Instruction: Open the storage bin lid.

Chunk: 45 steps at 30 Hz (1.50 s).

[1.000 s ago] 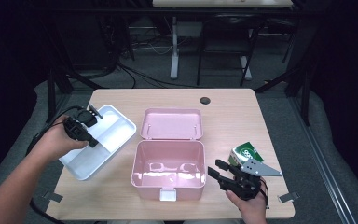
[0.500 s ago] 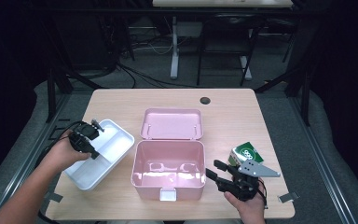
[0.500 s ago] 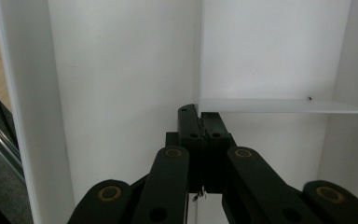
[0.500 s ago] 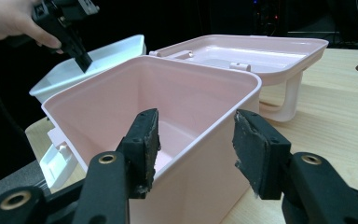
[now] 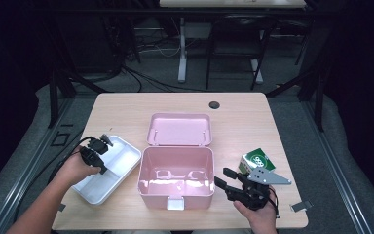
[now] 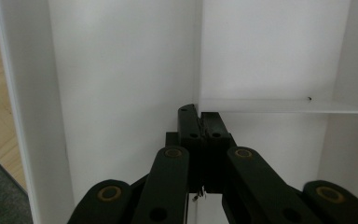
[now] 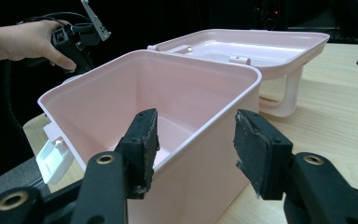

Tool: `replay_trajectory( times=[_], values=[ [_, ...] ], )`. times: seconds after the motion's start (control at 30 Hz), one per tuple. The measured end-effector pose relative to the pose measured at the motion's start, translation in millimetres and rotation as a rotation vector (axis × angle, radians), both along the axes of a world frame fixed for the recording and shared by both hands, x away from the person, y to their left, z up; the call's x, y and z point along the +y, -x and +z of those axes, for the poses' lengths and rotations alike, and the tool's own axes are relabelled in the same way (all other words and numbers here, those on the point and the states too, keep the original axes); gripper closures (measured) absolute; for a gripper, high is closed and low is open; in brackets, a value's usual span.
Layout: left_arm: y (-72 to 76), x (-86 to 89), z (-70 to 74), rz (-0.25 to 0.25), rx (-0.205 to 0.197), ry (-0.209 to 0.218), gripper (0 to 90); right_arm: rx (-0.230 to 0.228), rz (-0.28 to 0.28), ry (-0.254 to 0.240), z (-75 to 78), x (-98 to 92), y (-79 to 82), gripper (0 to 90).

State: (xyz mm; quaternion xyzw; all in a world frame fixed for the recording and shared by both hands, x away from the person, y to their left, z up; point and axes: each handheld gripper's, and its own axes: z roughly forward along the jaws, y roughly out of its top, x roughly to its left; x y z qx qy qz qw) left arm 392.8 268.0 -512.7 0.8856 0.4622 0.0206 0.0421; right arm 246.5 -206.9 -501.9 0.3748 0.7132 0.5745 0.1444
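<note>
- High view: at lower left, the left hand lays the left gripper over the white tray. At lower right, the right gripper points at the pink box, a green carton behind it.
- Left gripper view: the jaws are clenched on the tray's thin divider, at frame centre.
- Right gripper view: the jaws have just been opening; they straddle the box's near wall, pads clear of it. The box's lid lies open at upper right.
</note>
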Motion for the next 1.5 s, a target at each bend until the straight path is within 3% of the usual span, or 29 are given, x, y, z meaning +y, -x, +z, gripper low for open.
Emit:
replay_trajectory(
  times=[0.23, 0.6, 0.83, 0.9, 1.07, 1.1, 1.13, 1.2, 1.33, 1.37, 1.47, 1.5],
  values=[
    [-2.1, 1.1, -11.7, 0.027, -0.004, 0.015, 89.4, -0.011, 0.007, 0.017, -0.3, 2.6, 0.9, 47.6],
    [-1.7, 3.0, -23.2, 0.031, -0.011, 0.006, 89.4, -0.026, 0.005, 0.053, -0.4, 5.6, 1.2, 47.6],
    [-0.6, 5.4, -28.5, 0.039, -0.043, 0.015, 89.4, -0.045, -0.033, 0.063, 2.3, 4.5, 1.2, 47.1],
    [-0.4, 6.1, -27.7, 0.039, -0.036, 0.018, 89.2, -0.049, -0.033, 0.059, 3.7, 3.5, 0.3, 47.0],
    [4.9, 9.3, -14.8, 0.064, -0.084, 0.048, 77.2, -0.022, -0.015, 0.086, 7.9, 6.2, -4.2, 45.8],
    [8.8, 10.8, -7.4, 0.073, -0.12, 0.055, 70.9, -0.015, -0.013, 0.104, 9.5, 8.8, -6.1, 45.5],
    [8.8, 10.8, -7.4, 0.073, -0.12, 0.055, 67.2, -0.015, -0.013, 0.104, 9.5, 8.8, -6.1, 45.5],
    [15.5, 10.0, 0.6, 0.095, -0.183, 0.052, 63.9, -0.005, 0.0, 0.122, 12.6, 9.7, -8.2, 45.7],
    [28.4, 6.6, 13.5, 0.114, -0.259, 0.139, 56.2, 0.006, 0.027, 0.19, 21.6, 12.1, -10.5, 46.2],
    [32.2, 4.6, 17.5, 0.115, -0.268, 0.185, 54.9, 0.014, 0.03, 0.217, 24.9, 13.2, -11.9, 44.8],
    [35.7, 3.5, 20.1, 0.102, -0.294, 0.211, 53.6, 0.024, 0.033, 0.232, 26.9, 13.8, -14.4, 44.2],
    [37.5, 1.0, 21.8, 0.08, -0.315, 0.198, 53.9, 0.041, 0.041, 0.243, 28.5, 12.9, -17.2, 43.9]
  ],
)
